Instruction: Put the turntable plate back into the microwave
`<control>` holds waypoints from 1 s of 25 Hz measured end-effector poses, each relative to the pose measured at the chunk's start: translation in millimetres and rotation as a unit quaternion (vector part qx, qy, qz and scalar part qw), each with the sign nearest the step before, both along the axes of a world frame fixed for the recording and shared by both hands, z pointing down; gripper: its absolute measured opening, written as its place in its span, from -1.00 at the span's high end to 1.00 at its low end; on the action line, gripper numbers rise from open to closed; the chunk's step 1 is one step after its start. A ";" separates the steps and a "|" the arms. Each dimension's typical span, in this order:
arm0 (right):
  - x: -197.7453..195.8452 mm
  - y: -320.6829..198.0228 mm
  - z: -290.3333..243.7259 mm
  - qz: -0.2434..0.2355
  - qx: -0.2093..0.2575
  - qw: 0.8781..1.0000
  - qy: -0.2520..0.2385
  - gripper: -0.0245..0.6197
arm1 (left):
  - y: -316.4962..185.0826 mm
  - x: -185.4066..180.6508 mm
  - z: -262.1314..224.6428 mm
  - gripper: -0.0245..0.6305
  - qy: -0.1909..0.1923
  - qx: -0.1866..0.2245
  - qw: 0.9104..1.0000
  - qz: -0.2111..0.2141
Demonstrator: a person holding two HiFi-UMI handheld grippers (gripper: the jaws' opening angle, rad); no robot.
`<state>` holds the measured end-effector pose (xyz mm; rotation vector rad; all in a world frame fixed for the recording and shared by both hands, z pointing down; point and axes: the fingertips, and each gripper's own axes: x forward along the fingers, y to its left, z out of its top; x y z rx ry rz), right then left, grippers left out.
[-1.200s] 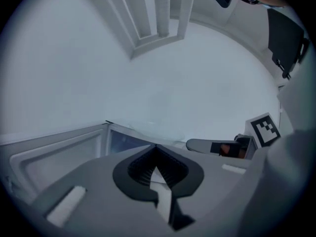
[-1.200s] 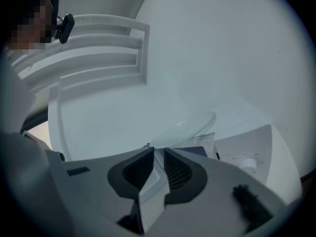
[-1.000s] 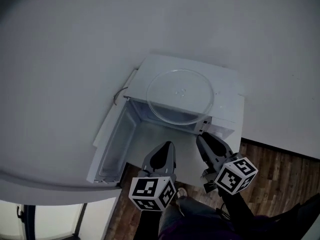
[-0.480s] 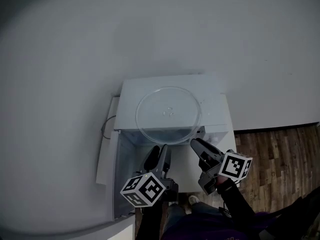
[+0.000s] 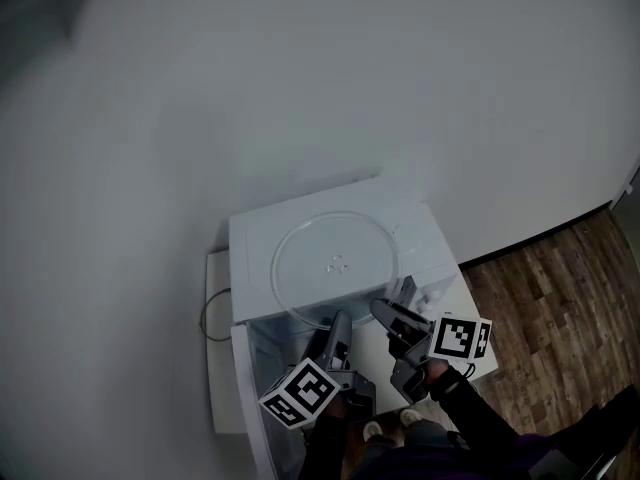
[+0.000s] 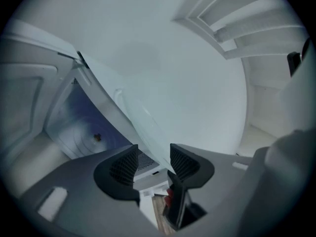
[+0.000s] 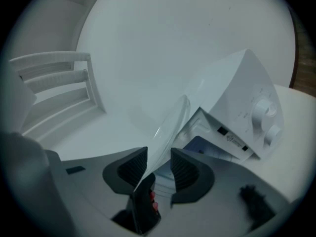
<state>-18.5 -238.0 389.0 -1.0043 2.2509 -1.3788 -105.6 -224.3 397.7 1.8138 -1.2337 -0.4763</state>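
Head view: turntable plate [image 5: 335,263] lies flat on top of white microwave [image 5: 432,253], front edge overhanging open cavity. Both grippers sit low at that front edge.

Left gripper view: left gripper [image 6: 153,159] jaws just been opening, now apart. Plate rim runs between pads, not pinched.

Right gripper view: right gripper [image 7: 159,167] same story. Jaws just opened wide, glass edge in gap, unclamped. Knobs [image 7: 261,112] beyond.

Grey left claw [image 6: 153,151] — textured dark pads [image 6: 125,165]
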 end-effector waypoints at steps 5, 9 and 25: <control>-11.2 -6.1 2.9 0.024 -0.002 1.000 0.012 0.52 | -17.9 7.9 0.7 0.37 0.010 -0.005 1.000 0.024; -1.6 -12.2 4.0 0.058 -0.019 0.998 -0.020 0.60 | -30.0 -6.4 4.5 0.42 0.055 -0.012 0.998 -0.014; 9.1 -0.8 -3.1 0.047 -0.020 0.999 -0.016 0.68 | -14.0 -1.3 -6.8 0.74 0.214 0.062 0.972 -0.080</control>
